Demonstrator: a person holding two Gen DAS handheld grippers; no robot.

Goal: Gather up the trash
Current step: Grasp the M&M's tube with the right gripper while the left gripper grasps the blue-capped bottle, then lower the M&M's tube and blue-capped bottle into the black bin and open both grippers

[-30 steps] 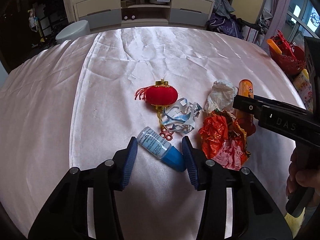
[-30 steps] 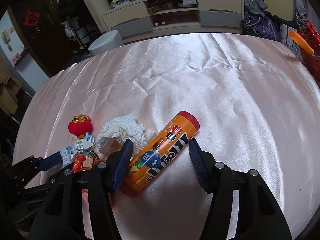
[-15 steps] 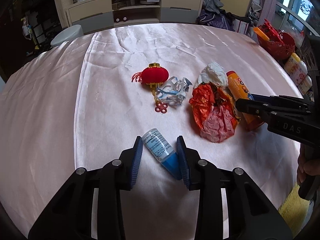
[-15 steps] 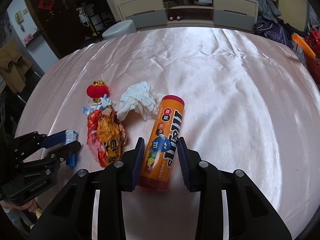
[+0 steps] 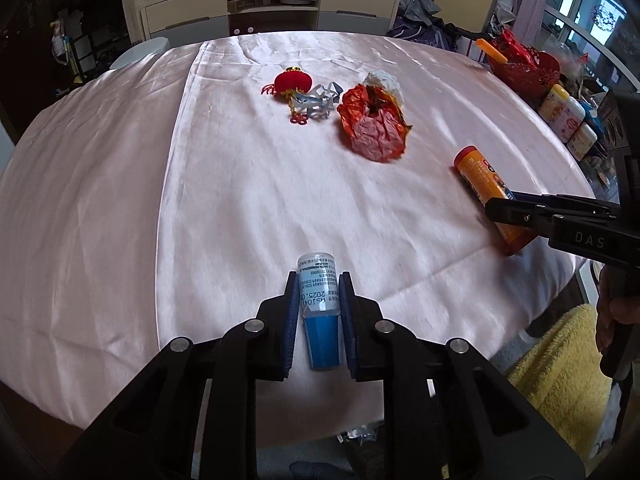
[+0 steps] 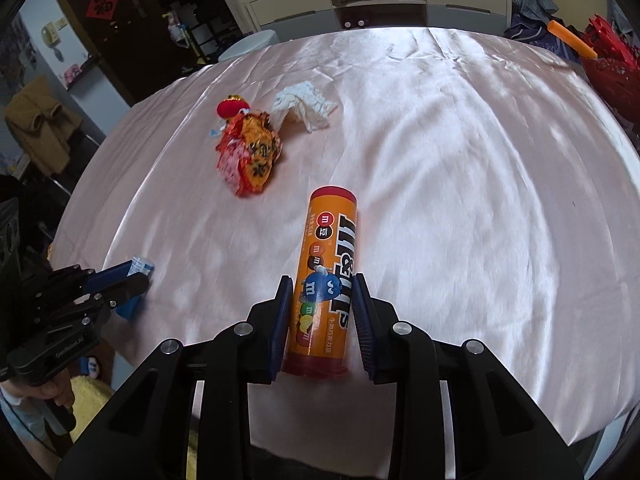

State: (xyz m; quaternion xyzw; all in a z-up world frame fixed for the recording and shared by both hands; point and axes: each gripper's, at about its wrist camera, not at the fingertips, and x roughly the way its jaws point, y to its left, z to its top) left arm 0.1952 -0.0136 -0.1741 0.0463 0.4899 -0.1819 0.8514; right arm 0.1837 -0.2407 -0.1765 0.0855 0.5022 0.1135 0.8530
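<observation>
Gripping with both tongs at once, I have my left gripper (image 5: 319,312) clamped on the small clear plastic bottle with a blue cap (image 5: 319,305), its jaws having just been closing onto it. My right gripper (image 6: 322,312) is pinched on the orange cardboard candy tube with red ends (image 6: 325,276), pads against both its sides.

Both pieces sit near the front edge of the table, which is draped in a shiny pink satin cloth (image 5: 120,184); whether they are lifted clear of the cloth or just resting on it I can't quite tell from these angles.

That makes two pieces in hand, none binned as far as I can see; no bin shows in either view.

Left on the cloth, well apart from my tongs: the crumpled red-and-orange foil wrapper (image 5: 374,122), the wadded white tissue (image 6: 304,106) just behind it, and the shredded blue-white paper scraps (image 5: 318,100) touching the little red velvet lantern ornament (image 5: 293,81). The lantern may not be trash at all.
</observation>
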